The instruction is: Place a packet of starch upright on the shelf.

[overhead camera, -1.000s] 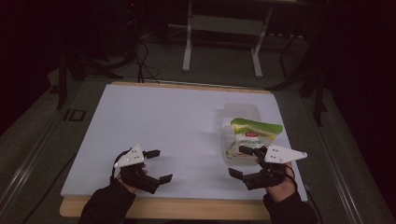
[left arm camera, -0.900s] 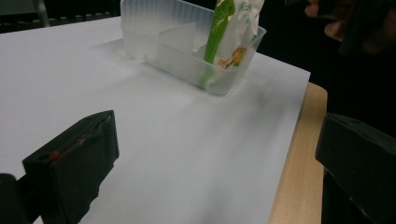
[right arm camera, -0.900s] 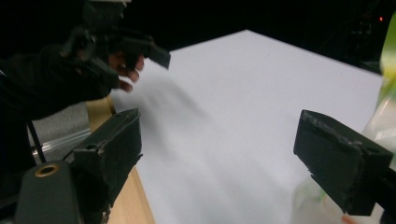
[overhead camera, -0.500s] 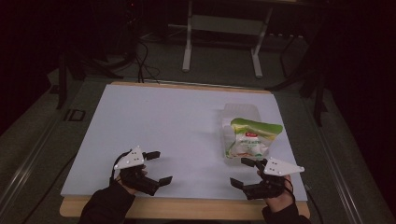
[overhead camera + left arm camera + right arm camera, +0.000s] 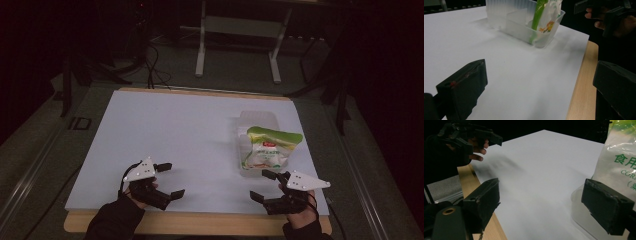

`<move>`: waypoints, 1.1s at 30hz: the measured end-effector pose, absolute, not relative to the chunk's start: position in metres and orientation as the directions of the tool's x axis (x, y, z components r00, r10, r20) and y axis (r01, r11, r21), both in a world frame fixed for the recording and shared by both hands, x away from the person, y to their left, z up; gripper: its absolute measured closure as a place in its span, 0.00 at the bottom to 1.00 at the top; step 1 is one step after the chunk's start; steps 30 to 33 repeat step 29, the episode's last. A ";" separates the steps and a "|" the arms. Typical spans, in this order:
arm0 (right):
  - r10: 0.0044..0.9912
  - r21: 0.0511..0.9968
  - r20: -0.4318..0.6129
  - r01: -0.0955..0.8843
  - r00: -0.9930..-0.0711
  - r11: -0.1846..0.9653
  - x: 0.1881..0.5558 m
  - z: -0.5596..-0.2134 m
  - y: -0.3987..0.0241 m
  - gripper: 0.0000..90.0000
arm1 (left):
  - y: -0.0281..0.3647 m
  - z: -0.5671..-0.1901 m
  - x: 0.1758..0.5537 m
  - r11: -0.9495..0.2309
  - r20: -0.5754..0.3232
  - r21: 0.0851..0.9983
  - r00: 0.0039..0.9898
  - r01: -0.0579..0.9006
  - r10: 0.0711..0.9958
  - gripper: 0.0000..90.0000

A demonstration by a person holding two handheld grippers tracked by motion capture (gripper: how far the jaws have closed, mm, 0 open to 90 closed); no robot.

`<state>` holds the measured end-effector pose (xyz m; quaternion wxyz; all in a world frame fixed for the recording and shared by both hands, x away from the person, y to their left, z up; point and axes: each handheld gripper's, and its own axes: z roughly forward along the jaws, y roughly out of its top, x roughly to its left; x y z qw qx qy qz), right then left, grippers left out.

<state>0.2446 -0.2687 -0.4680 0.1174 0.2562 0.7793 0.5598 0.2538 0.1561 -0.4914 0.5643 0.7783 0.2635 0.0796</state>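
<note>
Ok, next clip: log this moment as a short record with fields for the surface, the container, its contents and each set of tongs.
surface: white table top with a wooden front edge
container: clear plastic bin, on the table's right side
contents: green-and-white bag standing in the bin's near end
left tongs: open, empty, near the front edge
right tongs: open, empty, just in front of the bin
contact: neither set touches the bag

The white and green plastic food bag [image 5: 619,157], standing at the right, carries green Chinese characters "食用" and beneath them the Latin letters "COR", cut off at the edge.
</note>
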 end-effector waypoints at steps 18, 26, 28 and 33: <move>0.532 0.934 0.098 0.262 -0.841 0.242 0.246 -0.470 -0.269 0.19 | 0.155 -0.499 0.252 -0.235 -0.176 0.915 0.850 0.327 0.497 0.00; 0.530 0.933 0.098 0.263 -0.843 0.246 0.246 -0.471 -0.269 0.19 | 0.156 -0.501 0.253 -0.238 -0.178 0.912 0.846 0.334 0.503 0.00; 0.524 0.930 0.111 0.274 -0.845 0.244 0.245 -0.471 -0.269 0.22 | 0.155 -0.501 0.253 -0.244 -0.172 0.912 0.847 0.330 0.502 0.00; 0.524 0.930 0.111 0.274 -0.845 0.244 0.245 -0.471 -0.269 0.22 | 0.155 -0.501 0.253 -0.244 -0.172 0.912 0.847 0.330 0.502 0.00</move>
